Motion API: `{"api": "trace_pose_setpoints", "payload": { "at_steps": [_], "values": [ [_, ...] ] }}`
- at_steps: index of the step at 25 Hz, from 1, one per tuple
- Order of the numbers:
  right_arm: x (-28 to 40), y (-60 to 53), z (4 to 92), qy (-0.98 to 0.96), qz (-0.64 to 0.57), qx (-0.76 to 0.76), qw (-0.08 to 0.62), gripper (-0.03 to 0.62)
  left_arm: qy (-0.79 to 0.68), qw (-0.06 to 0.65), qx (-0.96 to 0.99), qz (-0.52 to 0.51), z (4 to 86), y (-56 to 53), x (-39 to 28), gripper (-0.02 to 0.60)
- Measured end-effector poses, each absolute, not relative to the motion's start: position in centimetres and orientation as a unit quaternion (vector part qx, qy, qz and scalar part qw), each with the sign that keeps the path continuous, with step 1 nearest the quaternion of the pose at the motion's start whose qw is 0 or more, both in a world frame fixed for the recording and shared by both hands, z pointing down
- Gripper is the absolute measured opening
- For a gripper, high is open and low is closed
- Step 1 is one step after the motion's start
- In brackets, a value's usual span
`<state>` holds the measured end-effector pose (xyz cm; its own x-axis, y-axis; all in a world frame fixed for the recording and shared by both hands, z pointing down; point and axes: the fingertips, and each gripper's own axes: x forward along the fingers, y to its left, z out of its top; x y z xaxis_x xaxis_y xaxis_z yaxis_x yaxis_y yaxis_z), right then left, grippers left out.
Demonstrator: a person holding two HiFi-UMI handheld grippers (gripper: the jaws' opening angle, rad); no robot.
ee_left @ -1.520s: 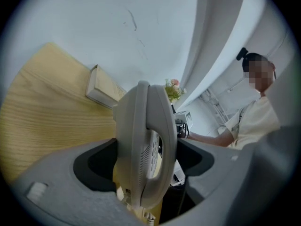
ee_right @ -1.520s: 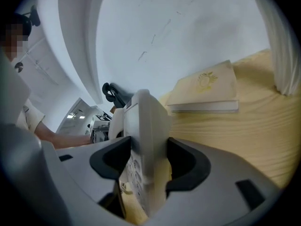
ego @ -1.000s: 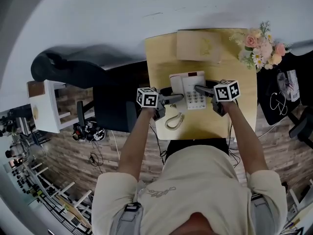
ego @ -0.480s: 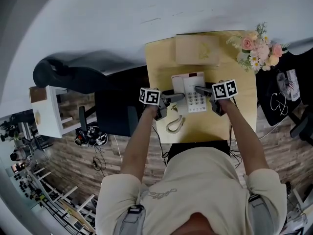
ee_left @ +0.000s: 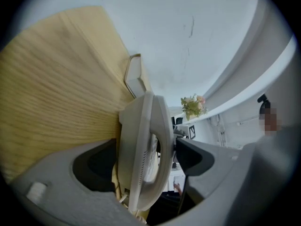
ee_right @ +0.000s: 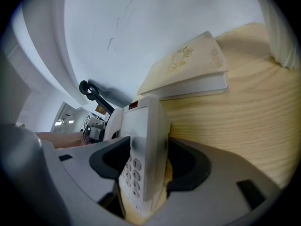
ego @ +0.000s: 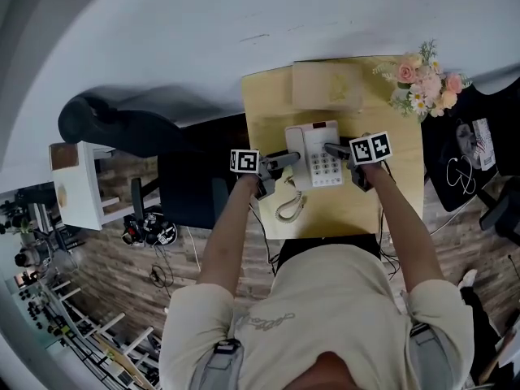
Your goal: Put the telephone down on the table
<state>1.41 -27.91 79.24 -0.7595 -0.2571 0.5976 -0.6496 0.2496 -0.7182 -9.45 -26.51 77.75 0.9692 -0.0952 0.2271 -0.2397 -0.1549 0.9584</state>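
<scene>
We pinch phone (ego: 311, 140) from both sides, left tool (ego: 286, 160) and right tool (ego: 333, 149) each clamped on edge, at bench (ego: 402, 177).

Head view steeply overhead; both gripper views close on one telephone (ego: 313, 140).

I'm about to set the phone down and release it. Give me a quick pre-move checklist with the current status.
1. Left tool shut on the telephone, handset side: ok.
2. Right tool shut on its keypad side: ok.
3. Book behind, apart from the telephone: ok.
4. Coiled cord lying on the table, on the person's side: ok.
5. Telephone's base touching the table: cannot tell.
</scene>
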Motion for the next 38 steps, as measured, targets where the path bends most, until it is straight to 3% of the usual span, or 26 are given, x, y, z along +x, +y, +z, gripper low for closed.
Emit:
{"api": "trace_pose_setpoints", "payload": {
  "at_steps": [7,17,18,21,23,25,29,38],
  "values": [
    [4.0,-26.8,77.1,-0.773,0.513,0.333,0.168,0.241,-0.148,0.624,0.767,0.031,76.9,-25.4,-12.1,0.385],
    [4.6,-18.0,72.4,-0.802,0.467,0.330,0.170,0.238,-0.241,0.447,0.859,0.064,70.4,-23.1,-12.6,0.381],
    [4.6,-17.5,71.8,-0.805,0.461,0.333,0.167,0.236,-0.245,0.429,0.867,0.069,69.5,-22.7,-12.5,0.362],
    [4.3,-16.6,69.4,-0.818,0.438,0.337,0.159,0.233,-0.265,0.377,0.884,0.075,67.0,-21.9,-12.5,0.071],
    [3.9,-16.6,67.7,-0.830,0.420,0.336,0.150,0.190,-0.272,0.351,0.894,0.064,65.3,-21.7,-12.4,0.031],
    [3.4,-16.8,66.2,-0.843,0.394,0.334,0.148,0.148,-0.275,0.335,0.900,0.050,63.7,-21.6,-12.3,0.018],
    [2.6,-17.5,63.3,-0.861,0.351,0.339,0.141,0.002,-0.283,0.290,0.912,0.069,61.0,-21.1,-11.9,0.017],
    [1.6,-19.2,55.5,-0.898,0.239,0.343,0.136,0.002,-0.317,0.154,0.926,0.136,53.6,-21.5,-11.9,0.017]
  ]
}}
